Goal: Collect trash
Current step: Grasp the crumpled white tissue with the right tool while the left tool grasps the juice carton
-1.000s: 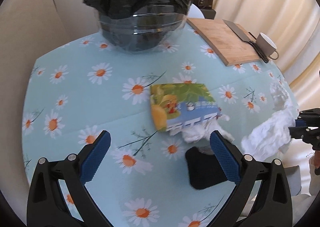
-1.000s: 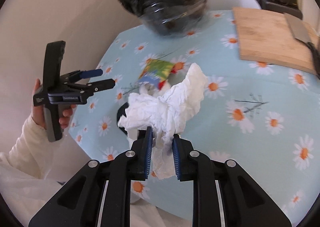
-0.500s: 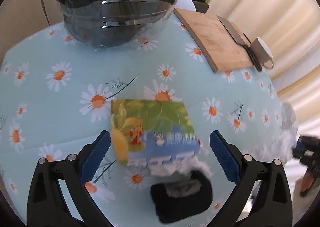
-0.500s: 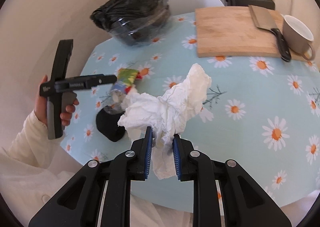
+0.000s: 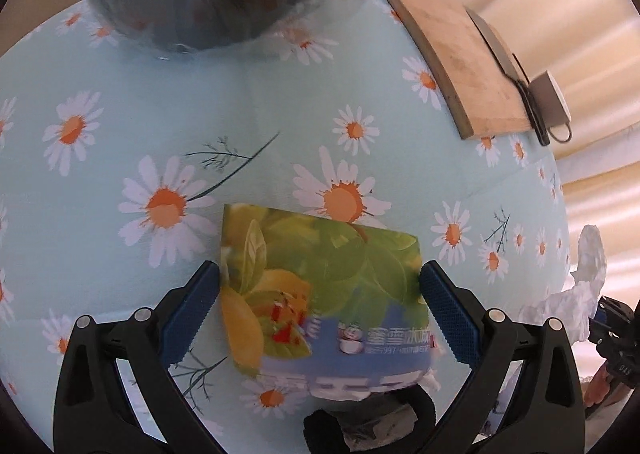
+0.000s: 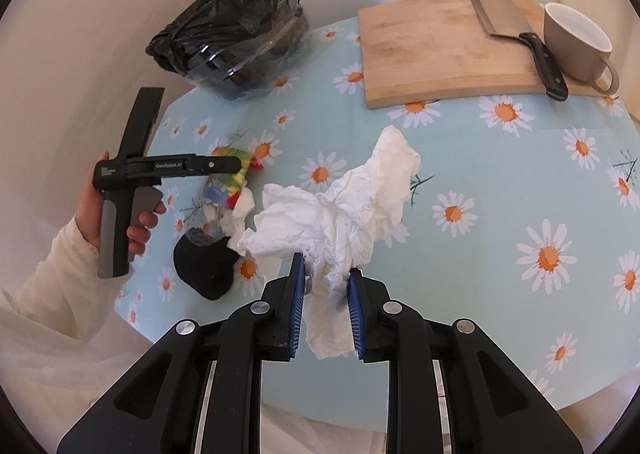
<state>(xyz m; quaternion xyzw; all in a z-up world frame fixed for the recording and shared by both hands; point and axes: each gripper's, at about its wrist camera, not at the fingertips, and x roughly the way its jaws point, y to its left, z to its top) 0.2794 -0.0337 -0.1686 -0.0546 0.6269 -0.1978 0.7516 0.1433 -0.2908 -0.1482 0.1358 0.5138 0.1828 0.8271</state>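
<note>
A green and yellow drink wrapper (image 5: 320, 286) lies on the daisy tablecloth. My left gripper (image 5: 320, 310) is open with its blue pads on either side of the wrapper; it also shows in the right wrist view (image 6: 224, 166) over the wrapper (image 6: 234, 170). My right gripper (image 6: 326, 302) is shut on a crumpled white tissue (image 6: 340, 206) and holds it above the table. The tissue shows at the right edge of the left wrist view (image 5: 576, 286). A bowl lined with a black trash bag (image 6: 236, 38) stands at the table's far side.
A black crumpled object (image 6: 206, 268) and more white tissue (image 6: 236, 210) lie just behind the wrapper. A wooden cutting board (image 6: 440, 50) with a cleaver (image 6: 516, 34) and a grey mug (image 6: 576, 42) sits at the far right.
My left gripper has moved forward and down until the wrapper sits between its open fingers. My right gripper has risen and drawn back a little with the tissue.
</note>
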